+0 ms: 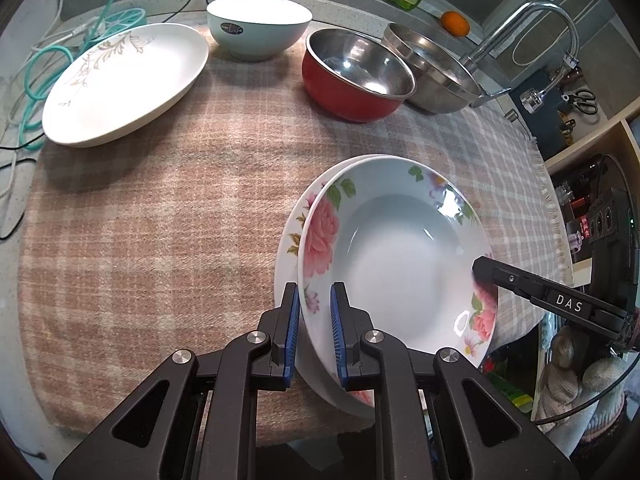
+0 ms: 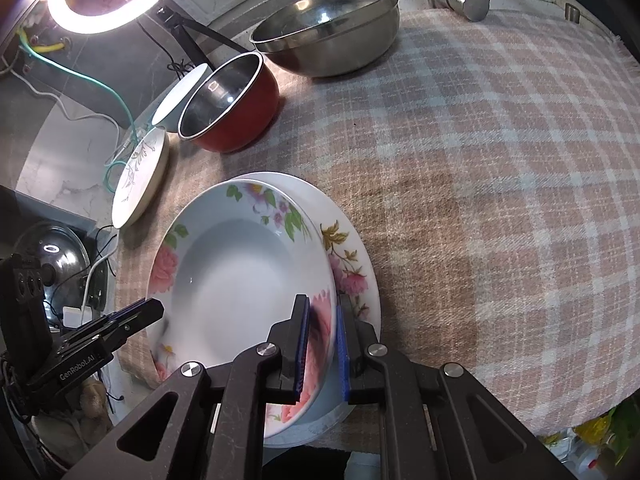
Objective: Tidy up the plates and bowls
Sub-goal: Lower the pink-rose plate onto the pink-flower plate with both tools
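Two floral plates lie stacked near the front edge of the plaid cloth [image 1: 160, 220]. The upper deep plate [image 1: 400, 260] [image 2: 236, 284] sits offset over the lower floral plate [image 1: 289, 236] [image 2: 352, 256]. My left gripper [image 1: 315, 320] is shut on the upper plate's near-left rim, its blue pads on either side. On the opposite rim my right gripper [image 2: 323, 344] is shut the same way. Each gripper shows in the other's view: the right [image 1: 482, 268], the left [image 2: 154, 308]. Whether the upper plate touches the lower one I cannot tell.
At the back stand a white leaf-pattern oval plate [image 1: 124, 80] [image 2: 140, 178], a pale bowl [image 1: 258, 26], a red bowl [image 1: 356, 76] [image 2: 232, 104] and a steel bowl [image 1: 432, 72] [image 2: 328, 28]. A faucet [image 1: 532, 20] rises at the back right. Cables lie left of the cloth.
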Demonstrator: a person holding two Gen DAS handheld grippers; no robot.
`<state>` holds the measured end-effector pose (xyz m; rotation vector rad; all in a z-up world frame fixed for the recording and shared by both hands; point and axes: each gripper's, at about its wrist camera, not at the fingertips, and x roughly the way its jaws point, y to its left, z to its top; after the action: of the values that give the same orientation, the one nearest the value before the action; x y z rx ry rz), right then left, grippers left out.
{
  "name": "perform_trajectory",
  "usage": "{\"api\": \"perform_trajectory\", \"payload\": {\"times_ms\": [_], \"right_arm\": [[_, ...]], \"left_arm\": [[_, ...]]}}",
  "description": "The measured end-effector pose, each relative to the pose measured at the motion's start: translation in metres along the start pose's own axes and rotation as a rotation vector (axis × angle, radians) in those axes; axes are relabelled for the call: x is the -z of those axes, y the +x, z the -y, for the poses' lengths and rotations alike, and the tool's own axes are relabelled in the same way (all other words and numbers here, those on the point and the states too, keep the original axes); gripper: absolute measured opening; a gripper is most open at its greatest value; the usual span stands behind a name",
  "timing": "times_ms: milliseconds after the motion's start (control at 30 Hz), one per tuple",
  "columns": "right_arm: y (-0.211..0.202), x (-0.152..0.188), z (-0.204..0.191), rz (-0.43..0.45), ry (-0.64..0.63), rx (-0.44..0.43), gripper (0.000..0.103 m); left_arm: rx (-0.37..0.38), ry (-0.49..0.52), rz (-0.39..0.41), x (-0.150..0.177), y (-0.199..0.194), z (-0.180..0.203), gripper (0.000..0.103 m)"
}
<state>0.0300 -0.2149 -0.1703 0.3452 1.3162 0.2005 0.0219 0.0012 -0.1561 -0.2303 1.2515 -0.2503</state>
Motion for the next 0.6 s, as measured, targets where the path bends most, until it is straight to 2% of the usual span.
{"api": "perform_trajectory", "payload": {"times_ms": [600], "right_arm": [[-0.0004,-0.0012,-0.002,0.004,-0.028,0.025,0.013]], "left_arm": [[-0.025,0.033,-0.01,0.0,0.0052,0.0039,0.013]]}}
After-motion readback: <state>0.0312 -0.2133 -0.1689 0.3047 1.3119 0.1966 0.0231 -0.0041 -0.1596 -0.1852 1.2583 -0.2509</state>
